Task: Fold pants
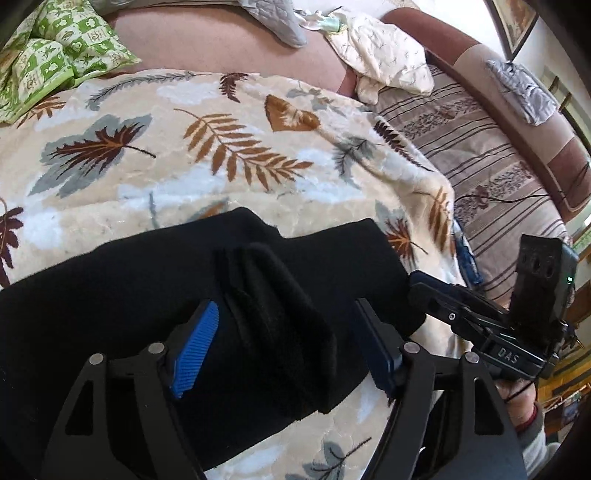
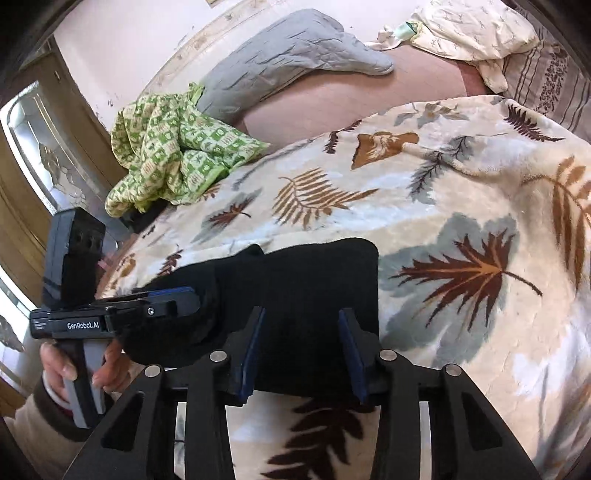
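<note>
The black pants [image 1: 140,280] lie folded on a leaf-print blanket [image 1: 177,147], with a raised fold of fabric bunched on top. My left gripper [image 1: 291,343] is open, its blue-padded fingers [image 1: 195,347] straddling that raised fold. The right gripper [image 1: 436,295] enters the left wrist view from the right, at the pants' right edge. In the right wrist view the pants [image 2: 314,280] lie below my right gripper [image 2: 301,350], which is open with its fingers over the near edge of the cloth. The left gripper [image 2: 184,295] shows at the left, over the pants' left end.
A green patterned cloth [image 2: 173,158] lies at the blanket's far left. A grey quilted pillow [image 2: 291,59] and a cream pillow [image 2: 476,33] lie at the back. A striped sheet [image 1: 480,162] covers the bed to the right. A wooden door [image 2: 33,155] stands at the left.
</note>
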A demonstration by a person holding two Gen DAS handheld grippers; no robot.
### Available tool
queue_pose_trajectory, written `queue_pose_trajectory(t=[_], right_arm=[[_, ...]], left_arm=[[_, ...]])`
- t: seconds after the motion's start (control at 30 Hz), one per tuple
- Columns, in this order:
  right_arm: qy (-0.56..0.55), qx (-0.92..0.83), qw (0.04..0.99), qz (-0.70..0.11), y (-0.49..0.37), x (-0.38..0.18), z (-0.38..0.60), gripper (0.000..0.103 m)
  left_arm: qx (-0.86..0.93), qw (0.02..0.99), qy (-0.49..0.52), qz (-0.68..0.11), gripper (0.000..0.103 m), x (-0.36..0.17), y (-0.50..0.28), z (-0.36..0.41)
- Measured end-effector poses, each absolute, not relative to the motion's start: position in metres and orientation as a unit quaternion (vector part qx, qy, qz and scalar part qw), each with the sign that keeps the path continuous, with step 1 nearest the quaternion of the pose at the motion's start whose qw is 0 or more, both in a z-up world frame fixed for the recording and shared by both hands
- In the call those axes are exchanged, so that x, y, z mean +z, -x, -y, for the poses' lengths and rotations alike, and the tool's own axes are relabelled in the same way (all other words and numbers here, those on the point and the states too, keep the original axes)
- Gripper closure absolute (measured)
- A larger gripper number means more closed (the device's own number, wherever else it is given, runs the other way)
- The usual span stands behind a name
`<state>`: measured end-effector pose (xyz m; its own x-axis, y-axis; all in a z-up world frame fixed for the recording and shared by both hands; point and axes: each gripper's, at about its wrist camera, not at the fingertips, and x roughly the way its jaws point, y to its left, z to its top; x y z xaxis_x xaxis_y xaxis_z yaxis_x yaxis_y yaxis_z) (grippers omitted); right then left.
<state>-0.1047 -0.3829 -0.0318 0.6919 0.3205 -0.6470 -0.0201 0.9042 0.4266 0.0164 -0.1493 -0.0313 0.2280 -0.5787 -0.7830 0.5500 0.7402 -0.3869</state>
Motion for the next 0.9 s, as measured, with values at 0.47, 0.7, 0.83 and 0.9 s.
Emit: queue_pose_trajectory(t=[0.47,0.7,0.83,0.9], right_arm=[[-0.172,0.090,0.905,-0.378,0.093,-0.044,0.379,0.062],[-0.183,0.104,0.898,-0.386,0.088,-0.053,0.379,0.061],[-0.201,0.110,0.893,-0.387,0.087,-0.057,0.383,0.061],[-0.204,0.112,0.893,-0.384,0.088,-0.055,0.384,0.061]], left_arm=[[-0.317,0.814,-0.049,-0.484,0.026,-0.043,-0.002,0.166],[-0.317,0.814,-0.046,-0.485,0.021,-0.047,-0.003,0.169],[-0.318,0.815,-0.040,-0.482,0.021,-0.047,-0.003,0.169],[-0.325,0.813,-0.028,-0.481,0.021,-0.047,-0.004,0.168]])
